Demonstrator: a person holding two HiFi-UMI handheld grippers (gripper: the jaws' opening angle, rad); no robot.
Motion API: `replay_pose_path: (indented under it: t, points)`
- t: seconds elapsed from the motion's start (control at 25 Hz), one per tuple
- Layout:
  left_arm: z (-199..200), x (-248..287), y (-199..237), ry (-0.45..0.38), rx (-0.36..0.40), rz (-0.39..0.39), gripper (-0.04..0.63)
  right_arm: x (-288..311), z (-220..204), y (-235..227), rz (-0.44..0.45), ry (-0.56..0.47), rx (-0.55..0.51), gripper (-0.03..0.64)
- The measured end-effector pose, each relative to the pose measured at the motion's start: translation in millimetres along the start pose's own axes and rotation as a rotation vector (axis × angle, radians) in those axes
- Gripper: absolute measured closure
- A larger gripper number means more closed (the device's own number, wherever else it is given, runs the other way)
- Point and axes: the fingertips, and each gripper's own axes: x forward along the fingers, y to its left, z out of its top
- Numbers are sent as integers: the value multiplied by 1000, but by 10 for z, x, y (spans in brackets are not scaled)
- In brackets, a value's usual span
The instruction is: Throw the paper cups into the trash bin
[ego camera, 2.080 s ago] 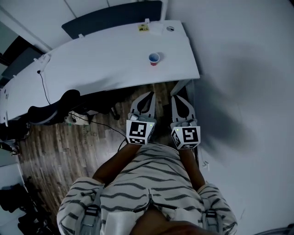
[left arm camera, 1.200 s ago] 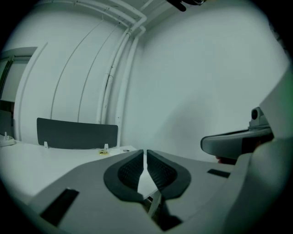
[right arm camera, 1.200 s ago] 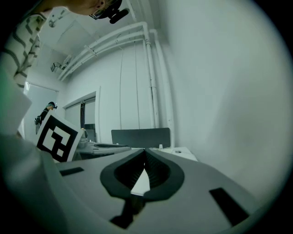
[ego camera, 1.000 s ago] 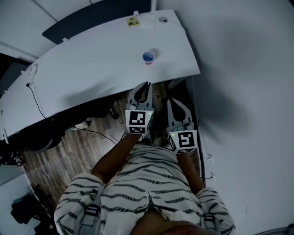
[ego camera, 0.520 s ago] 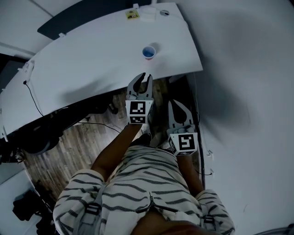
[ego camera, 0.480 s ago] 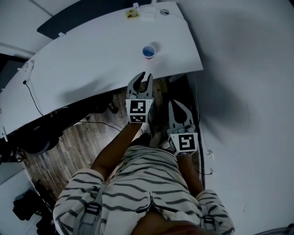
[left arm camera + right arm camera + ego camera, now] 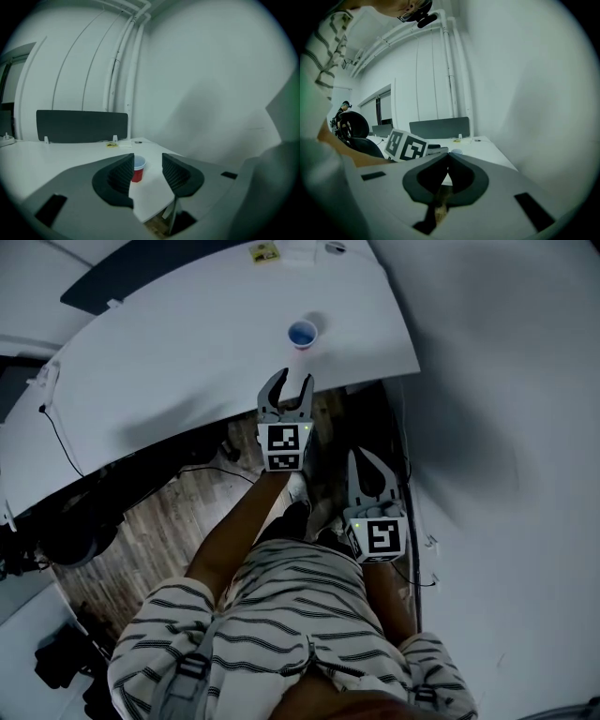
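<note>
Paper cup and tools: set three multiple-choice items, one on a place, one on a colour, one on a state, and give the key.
1. Where does the paper cup stand?
A. On the white desk
B. On the floor
C. On a chair

2. What colour is its outer wall?
A. Green
B. Red
C. Yellow

3. How do the right tool's jaws stand?
A. Wide apart
B. Closed on the cup
C. Together, with nothing between them

Key:
1 A: the head view shows it on the desk top, near the end.
2 B: the left gripper view shows a red wall under a bluish rim.
3 C: the right gripper view shows the jaw tips meeting.
</note>
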Motion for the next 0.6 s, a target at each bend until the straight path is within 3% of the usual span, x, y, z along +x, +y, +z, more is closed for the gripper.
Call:
replay_pose_path:
  t: [0.6]
  points:
    - [-505, 530, 230, 49, -22, -5, 362, 25, -267, 109, -20, 60, 12, 606]
